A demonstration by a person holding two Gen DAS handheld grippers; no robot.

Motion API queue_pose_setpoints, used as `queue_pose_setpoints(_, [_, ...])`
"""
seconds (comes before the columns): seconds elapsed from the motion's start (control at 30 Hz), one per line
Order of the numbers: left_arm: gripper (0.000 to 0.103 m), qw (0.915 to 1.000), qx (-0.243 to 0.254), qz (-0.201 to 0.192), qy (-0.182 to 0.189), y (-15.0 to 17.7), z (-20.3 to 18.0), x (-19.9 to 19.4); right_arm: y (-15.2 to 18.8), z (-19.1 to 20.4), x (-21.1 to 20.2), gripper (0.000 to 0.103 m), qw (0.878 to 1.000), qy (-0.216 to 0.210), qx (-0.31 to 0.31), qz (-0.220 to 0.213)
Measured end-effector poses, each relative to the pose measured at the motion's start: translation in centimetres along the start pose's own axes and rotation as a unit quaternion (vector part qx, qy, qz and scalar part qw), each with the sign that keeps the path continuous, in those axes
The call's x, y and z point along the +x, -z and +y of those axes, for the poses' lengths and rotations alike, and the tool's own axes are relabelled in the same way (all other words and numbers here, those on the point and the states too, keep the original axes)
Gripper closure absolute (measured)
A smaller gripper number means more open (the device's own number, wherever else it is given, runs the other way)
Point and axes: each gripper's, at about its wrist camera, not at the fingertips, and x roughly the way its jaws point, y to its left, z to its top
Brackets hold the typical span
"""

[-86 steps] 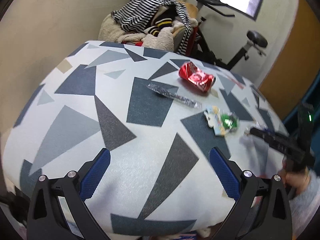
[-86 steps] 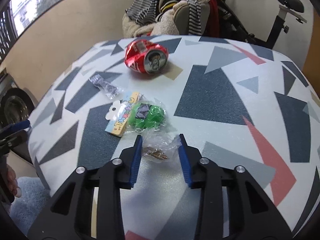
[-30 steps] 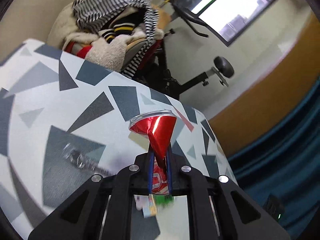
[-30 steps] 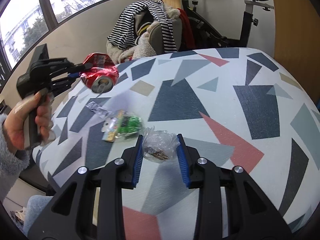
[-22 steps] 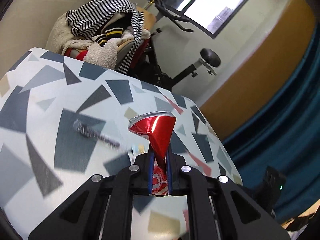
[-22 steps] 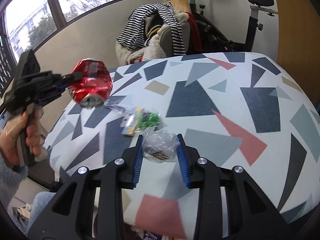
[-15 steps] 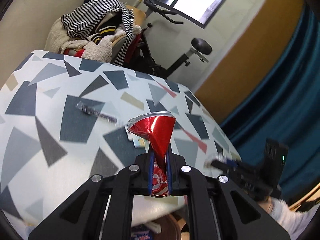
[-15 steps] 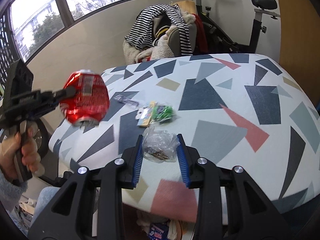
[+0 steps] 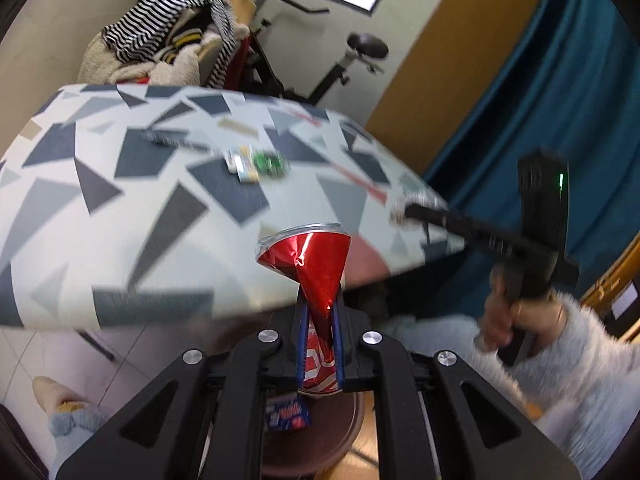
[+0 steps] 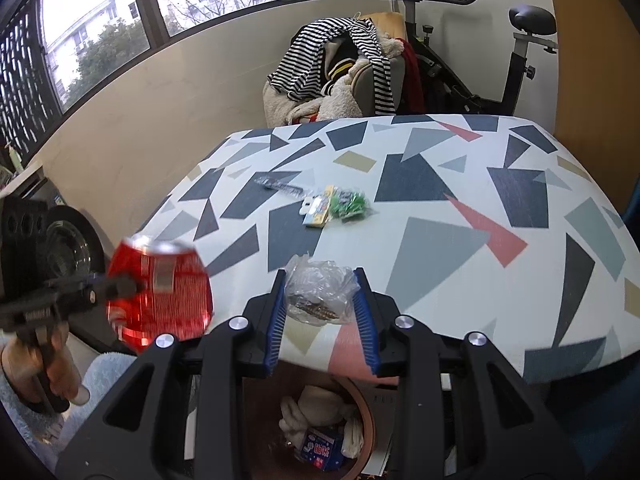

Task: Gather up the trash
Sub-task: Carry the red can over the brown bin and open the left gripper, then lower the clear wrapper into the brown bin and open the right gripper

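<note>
my left gripper (image 9: 319, 344) is clamped on the crushed red can (image 9: 310, 258), its 2 blue pads pinching the flattened lower part while the wide end sticks up past the fingertips. from the right wrist view i see that can (image 10: 158, 294) held in the air off the near left edge of the table (image 10: 440, 208), blurred. my right gripper (image 10: 320, 316) is closed on a crumpled clear bag (image 10: 320, 294) with something brown inside, held between both pads just over the table's near edge. below both grippers sits a round brown bin (image 10: 366, 420) on the floor, with white tissue and a blue packet (image 10: 320, 448) in it; the left wrist view shows the same bin (image 9: 348, 432) right under the can. on the table i still have a green wrapper (image 10: 346, 204) beside a small card (image 10: 316, 208), and a thin clear wrapper (image 10: 280, 186) just beyond them. behind the table are a chair (image 10: 340, 76) heaped with clothes and an exercise bike (image 10: 480, 60).
</note>
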Motion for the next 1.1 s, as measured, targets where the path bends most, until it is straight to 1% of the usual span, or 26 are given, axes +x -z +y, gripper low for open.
queue_pose_setpoints(0.13, [0.092,0.9988,0.032,0.037,-0.011,2.9,-0.8,1.9,1.3,0.3,-0.3,0.068,1.0,-0.002,0.004,0.011])
queue_pose_setpoints(0.23, [0.092,0.9963,0.056,0.061,-0.02,4.3,-1.3,3.3,1.9,0.3,-0.6,0.068,1.0,-0.001,0.004,0.012])
queue_pose_setpoints(0.3, [0.092,0.9951,0.062,0.074,-0.024,4.8,-1.1,4.2,2.1,0.2,-0.8,0.068,1.0,0.0,0.006,0.01])
queue_pose_setpoints(0.43, [0.092,0.9936,0.056,0.091,-0.035,5.3,-0.1,5.5,2.7,0.1,-1.0,0.068,1.0,0.002,0.007,0.008])
queue_pose_setpoints(0.6, [0.092,0.9933,0.034,0.107,-0.029,5.7,1.4,6.6,3.0,-0.3,-0.8,0.068,1.0,0.005,0.011,0.013])
queue_pose_setpoints(0.67, [0.079,0.9932,0.03,0.109,-0.027,5.9,1.9,6.9,2.7,-0.4,-0.9,0.068,1.0,0.005,0.012,0.014])
queue_pose_setpoints(0.7, [0.062,0.9935,0.027,0.106,-0.031,5.9,2.2,6.9,2.7,-0.5,-0.9,0.068,1.0,0.005,0.013,0.015])
queue_pose_setpoints(0.73, [0.053,0.9938,0.025,0.103,-0.032,5.9,2.4,6.8,2.7,-0.5,-0.8,0.068,1.0,0.005,0.013,0.017])
queue_pose_setpoints(0.77, [0.052,0.9944,0.021,0.098,-0.033,5.8,2.6,6.6,2.7,-0.5,-0.8,0.068,1.0,0.005,0.012,0.019])
queue_pose_setpoints(0.87, [0.041,0.9951,0.021,0.084,-0.047,5.2,2.7,5.8,3.0,-0.4,-0.7,0.068,1.0,0.005,0.01,0.025])
queue_pose_setpoints(0.93, [0.03,0.9958,0.024,0.07,-0.054,4.7,2.5,5.0,3.1,-0.5,-0.5,0.068,1.0,0.004,0.009,0.029])
queue_pose_setpoints(0.97, [0.027,0.9959,0.025,0.063,-0.06,4.4,2.4,4.6,3.4,-0.3,-0.2,0.068,0.999,0.004,0.007,0.036])
queue_pose_setpoints(1.03, [0.015,0.9959,0.029,0.05,-0.07,3.9,2.2,3.8,3.5,-0.2,-0.1,0.068,0.999,0.004,0.005,0.039])
queue_pose_setpoints(1.1, [0.007,0.9957,0.035,0.034,-0.078,3.3,1.7,2.8,3.7,0.2,0.2,0.068,0.999,0.004,0.001,0.046])
